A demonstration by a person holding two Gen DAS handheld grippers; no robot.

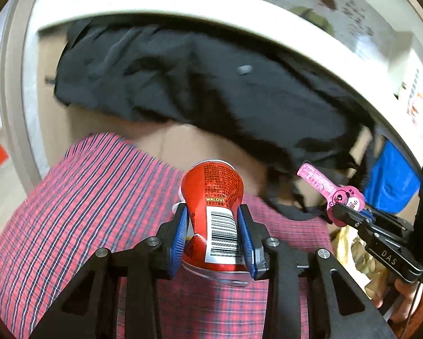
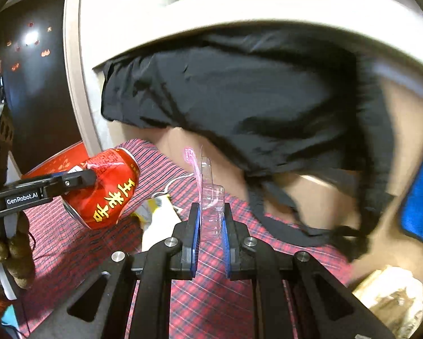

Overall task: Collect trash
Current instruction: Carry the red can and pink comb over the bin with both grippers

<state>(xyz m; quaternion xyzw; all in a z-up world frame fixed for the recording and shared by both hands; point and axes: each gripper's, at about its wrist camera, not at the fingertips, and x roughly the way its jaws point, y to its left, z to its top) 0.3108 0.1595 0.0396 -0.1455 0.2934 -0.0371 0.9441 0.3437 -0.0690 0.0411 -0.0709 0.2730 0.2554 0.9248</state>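
left gripper [image 1: 215, 227]: clamped across the middle of a dented red drink can [image 1: 215, 197], blue pads squeezing both sides. Can lies along the fingers, barcode up, probably so it can't roll out on the way.

right gripper [image 2: 211, 220]: pinched nearly shut on a pink and clear plastic blister pack [image 2: 208, 189], held by its lower end so the thin flap sticks up toward 12 o'clock.

where they sit: from the left camera the right gripper [image 1: 344, 214] is out at 3 o'clock with the pink packaging; from the right camera the can [image 2: 107, 188] is at 9 o'clock.

under them: red plaid cloth [image 1: 93, 203], with a black garment [image 1: 200, 84] bunched at 12 o'clock.

leftovers: crumpled paper [image 2: 392, 296] at 4 o'clock and a yellow-white scrap [image 2: 157, 212] by the can, so I'd say collecting isn't finished.

guess: both hands full, next stop should be a bin, which I can't see.
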